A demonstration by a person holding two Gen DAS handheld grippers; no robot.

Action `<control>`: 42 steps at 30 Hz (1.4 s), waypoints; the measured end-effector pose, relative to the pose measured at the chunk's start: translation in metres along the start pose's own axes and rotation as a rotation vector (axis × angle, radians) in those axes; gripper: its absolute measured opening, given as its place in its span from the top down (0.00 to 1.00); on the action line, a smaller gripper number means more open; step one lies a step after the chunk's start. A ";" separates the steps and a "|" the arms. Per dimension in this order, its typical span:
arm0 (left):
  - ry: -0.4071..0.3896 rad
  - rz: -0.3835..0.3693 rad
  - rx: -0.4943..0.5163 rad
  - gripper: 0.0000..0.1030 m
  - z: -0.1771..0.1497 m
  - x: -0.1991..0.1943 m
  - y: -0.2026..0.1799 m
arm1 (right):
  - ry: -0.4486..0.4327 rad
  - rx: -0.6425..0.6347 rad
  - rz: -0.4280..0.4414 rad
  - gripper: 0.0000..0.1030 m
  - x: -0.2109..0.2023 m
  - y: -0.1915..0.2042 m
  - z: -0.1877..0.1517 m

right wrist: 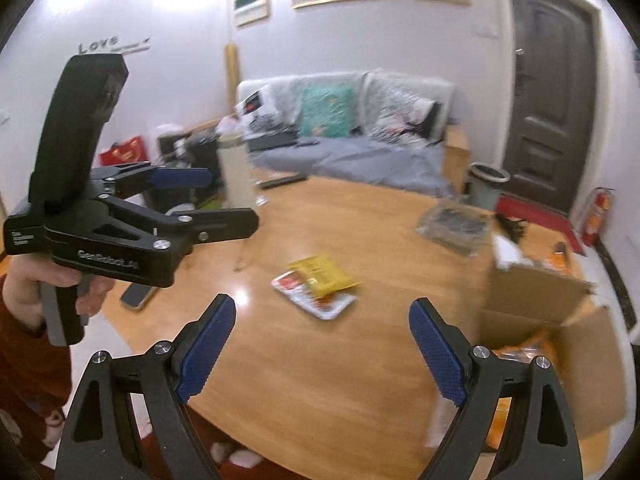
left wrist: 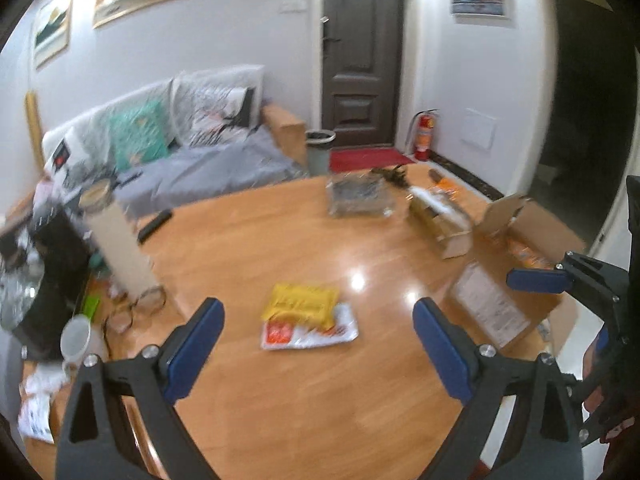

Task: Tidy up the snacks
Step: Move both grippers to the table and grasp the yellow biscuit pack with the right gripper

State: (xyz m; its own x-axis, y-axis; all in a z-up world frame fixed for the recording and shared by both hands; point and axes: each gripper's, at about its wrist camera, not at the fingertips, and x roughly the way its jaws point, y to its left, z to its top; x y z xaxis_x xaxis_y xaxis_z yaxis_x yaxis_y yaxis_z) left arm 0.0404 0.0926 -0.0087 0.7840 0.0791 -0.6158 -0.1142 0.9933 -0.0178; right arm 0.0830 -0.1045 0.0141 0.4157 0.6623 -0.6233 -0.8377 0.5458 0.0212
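Both tongs held above the near side of a wood table point(left wrist: 280, 240), nothing between the pads of either. Left tongs point(left wrist: 316, 344) spread wide, empty; no earlier view to compare. Right tongs point(right wrist: 322, 344) also wide apart and empty. In the right wrist view the left tongs point(right wrist: 216, 196) show from the side at far left, held by a hand point(right wrist: 48, 284) in a red sleeve, off the table's left edge.

Snacks: a yellow packet point(left wrist: 302, 302) lies partly on top of a white-and-red packet point(left wrist: 312, 330), both flat near the table middle, open wood all round them. More orange packets point(right wrist: 524, 346) sit inside an open cardboard box point(right wrist: 536, 300) at the table's right edge; its flaps stand up and one side hangs over the near-right rim.

Far side of table: a clear plastic bag point(left wrist: 358, 196) with dark contents, a small tan carton point(left wrist: 440, 216) beside it, both close to the far-right edge. A dark remote point(left wrist: 154, 224) lies at the far-left edge, a phone point(right wrist: 138, 294) near the left rim.

Widest free surface is the near half of the table, straight ahead of both tongs. Beyond the far edge: sofa point(left wrist: 208, 152), bin point(left wrist: 320, 148), dark door point(left wrist: 362, 52). Frames blurred, label text unreadable
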 end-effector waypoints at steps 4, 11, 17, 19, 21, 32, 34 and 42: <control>0.070 -0.001 -0.076 0.09 -0.030 0.035 0.032 | 0.071 -0.002 0.026 0.15 0.047 0.009 -0.008; 0.145 -0.038 -0.152 0.09 -0.061 0.088 0.061 | 0.156 0.026 0.055 0.15 0.138 -0.002 -0.026; 0.148 -0.088 -0.165 0.09 -0.056 0.122 0.074 | 0.148 -0.023 0.056 0.15 0.211 -0.028 -0.019; 0.146 -0.091 -0.166 0.09 -0.053 0.129 0.078 | 0.150 -0.015 0.063 0.15 0.233 -0.040 -0.013; 0.147 -0.099 -0.167 0.09 -0.050 0.136 0.080 | 0.141 -0.009 0.074 0.15 0.251 -0.051 -0.005; 0.175 -0.094 -0.179 0.09 -0.045 0.160 0.091 | 0.230 -0.032 0.225 0.15 0.307 -0.062 0.011; 0.178 -0.089 -0.178 0.09 -0.045 0.161 0.090 | 0.235 -0.054 0.205 0.24 0.306 -0.056 0.010; 0.193 -0.095 -0.173 0.09 -0.050 0.161 0.083 | 0.170 0.035 -0.021 0.29 0.266 -0.059 0.000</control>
State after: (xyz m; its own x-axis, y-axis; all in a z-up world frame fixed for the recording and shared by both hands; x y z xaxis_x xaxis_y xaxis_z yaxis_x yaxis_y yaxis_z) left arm 0.1268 0.1836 -0.1486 0.6670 -0.0473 -0.7436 -0.1617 0.9650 -0.2065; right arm 0.2433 0.0398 -0.1532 0.3642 0.5561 -0.7470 -0.8155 0.5779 0.0326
